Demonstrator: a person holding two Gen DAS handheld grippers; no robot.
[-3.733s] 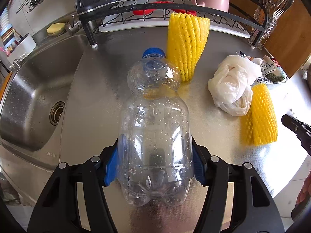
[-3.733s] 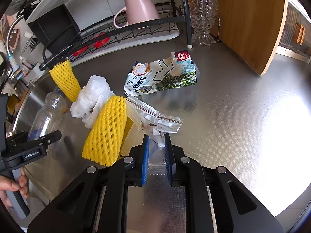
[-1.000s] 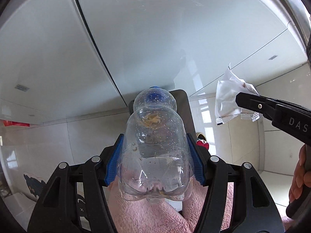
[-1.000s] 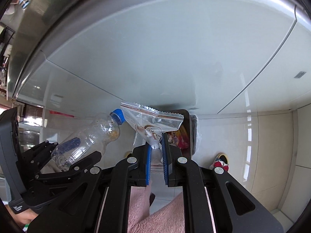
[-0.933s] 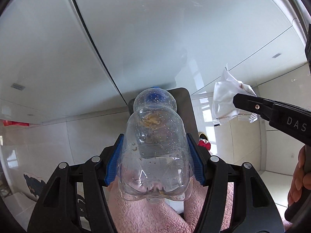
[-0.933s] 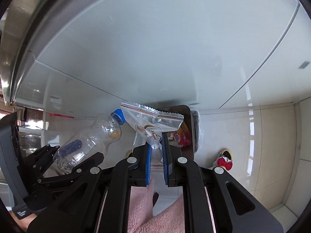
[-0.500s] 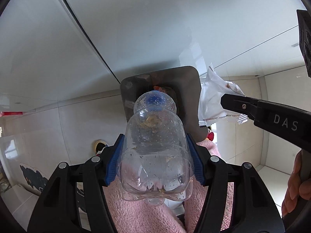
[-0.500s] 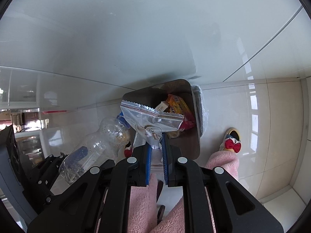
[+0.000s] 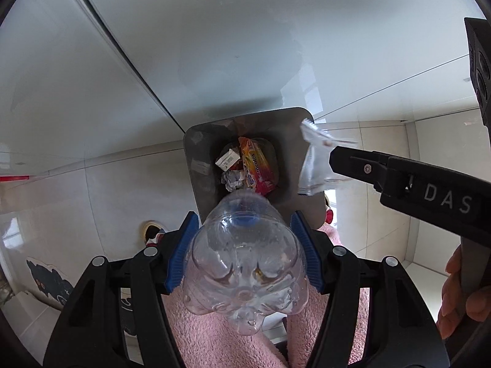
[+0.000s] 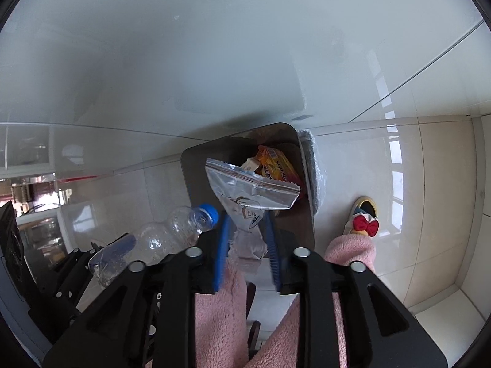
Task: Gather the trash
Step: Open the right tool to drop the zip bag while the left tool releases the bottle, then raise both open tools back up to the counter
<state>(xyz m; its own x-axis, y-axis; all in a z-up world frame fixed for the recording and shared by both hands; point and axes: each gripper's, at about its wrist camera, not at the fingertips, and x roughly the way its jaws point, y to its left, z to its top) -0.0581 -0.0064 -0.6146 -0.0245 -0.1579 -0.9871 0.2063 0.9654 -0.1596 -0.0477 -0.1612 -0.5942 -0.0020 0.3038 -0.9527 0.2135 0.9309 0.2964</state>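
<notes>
My left gripper (image 9: 244,247) is shut on a clear plastic bottle (image 9: 244,254) with a blue cap, tipped cap-down over the open grey trash bin (image 9: 196,159). The bin holds an orange wrapper (image 9: 256,167) and crumpled paper. My right gripper (image 10: 247,245) has its jaws parted around a silver zip bag (image 10: 248,190), which hangs loosely between the pads above the bin (image 10: 190,165). The bag also shows in the left wrist view (image 9: 313,165), and the bottle in the right wrist view (image 10: 159,239).
White cabinet doors (image 9: 214,46) rise behind the bin. The floor is pale tile (image 10: 429,184). Pink fleece trouser legs (image 9: 214,337) and a slipper with a red bow (image 10: 365,224) stand close to the bin.
Both grippers moved from the counter down over the bin. The bottle has tipped further cap-down. The right jaws have parted, loosening the silver bag.
</notes>
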